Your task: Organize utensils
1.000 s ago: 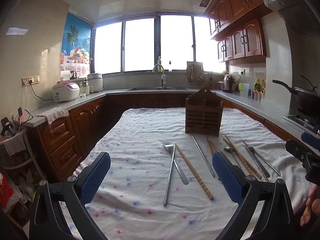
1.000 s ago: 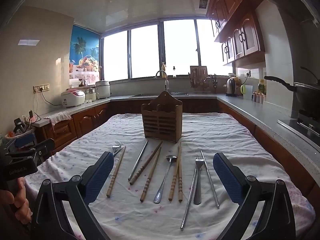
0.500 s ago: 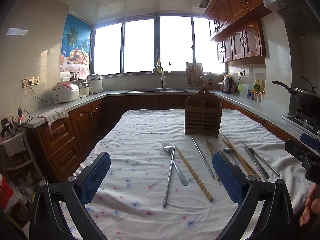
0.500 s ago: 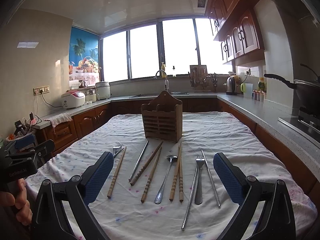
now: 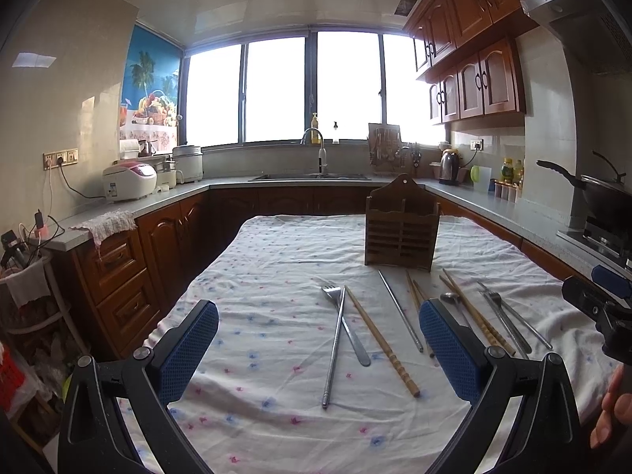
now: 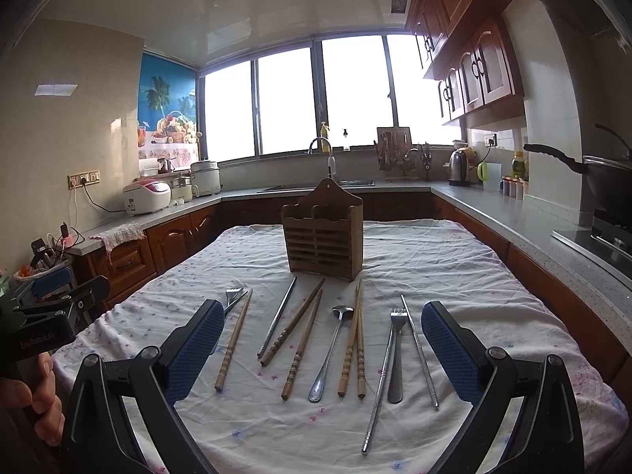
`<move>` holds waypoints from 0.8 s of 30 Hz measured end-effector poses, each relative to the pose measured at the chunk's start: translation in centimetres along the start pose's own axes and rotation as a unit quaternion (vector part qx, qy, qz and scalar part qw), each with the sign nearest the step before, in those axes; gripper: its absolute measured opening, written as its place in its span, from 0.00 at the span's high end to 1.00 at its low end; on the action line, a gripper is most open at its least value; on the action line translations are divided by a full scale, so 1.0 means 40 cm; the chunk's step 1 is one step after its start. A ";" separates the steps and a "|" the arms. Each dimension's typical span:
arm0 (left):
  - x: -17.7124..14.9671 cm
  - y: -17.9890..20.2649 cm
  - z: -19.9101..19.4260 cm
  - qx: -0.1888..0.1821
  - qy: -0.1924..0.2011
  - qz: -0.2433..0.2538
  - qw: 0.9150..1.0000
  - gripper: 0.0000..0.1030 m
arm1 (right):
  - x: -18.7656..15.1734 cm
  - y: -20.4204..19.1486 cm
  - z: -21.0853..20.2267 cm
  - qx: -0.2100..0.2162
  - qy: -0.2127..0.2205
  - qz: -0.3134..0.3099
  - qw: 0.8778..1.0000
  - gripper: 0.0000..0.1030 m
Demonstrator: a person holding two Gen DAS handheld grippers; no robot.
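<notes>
A brown wooden utensil holder (image 6: 322, 235) stands upright on the cloth-covered table (image 6: 434, 260); it also shows in the left wrist view (image 5: 401, 233). In front of it lie several wooden chopsticks (image 6: 301, 341), metal chopsticks (image 6: 277, 317), a spoon (image 6: 330, 349) and forks (image 6: 396, 351). In the left wrist view a fork (image 5: 345, 322) crosses a metal chopstick (image 5: 334, 345), beside a wooden chopstick (image 5: 381, 345). My left gripper (image 5: 318, 349) is open and empty above the near table. My right gripper (image 6: 318, 349) is open and empty above the utensils.
Kitchen counters run around the table, with a rice cooker (image 5: 128, 181) at the left, a sink (image 5: 310, 175) at the back and a wok (image 5: 604, 193) on the stove at the right. Each gripper shows at the edge of the other's view.
Both grippers have barely shifted; the right view has dropped slightly lower towards the utensils. Nothing on the table has moved.
</notes>
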State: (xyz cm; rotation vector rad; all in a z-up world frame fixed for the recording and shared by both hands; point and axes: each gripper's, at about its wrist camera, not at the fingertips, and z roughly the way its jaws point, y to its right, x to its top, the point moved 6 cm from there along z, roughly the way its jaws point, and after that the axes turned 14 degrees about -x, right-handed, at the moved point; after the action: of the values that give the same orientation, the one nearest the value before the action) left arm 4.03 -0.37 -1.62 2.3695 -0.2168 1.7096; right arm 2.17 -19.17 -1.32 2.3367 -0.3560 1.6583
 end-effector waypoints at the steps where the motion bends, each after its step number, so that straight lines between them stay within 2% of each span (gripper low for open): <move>1: 0.000 -0.001 0.000 0.000 0.000 0.000 1.000 0.01 | 0.001 0.000 0.000 0.000 0.000 0.000 1.000 0.02; 24: -0.001 -0.004 0.001 -0.003 -0.003 -0.003 1.000 0.01 | 0.006 -0.005 -0.001 0.005 0.003 0.001 1.000 0.02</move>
State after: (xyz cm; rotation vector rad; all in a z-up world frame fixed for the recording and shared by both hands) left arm 4.10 -0.22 -1.67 2.3686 -0.2165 1.6962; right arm 2.31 -18.97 -1.08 2.3400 -0.3506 1.6711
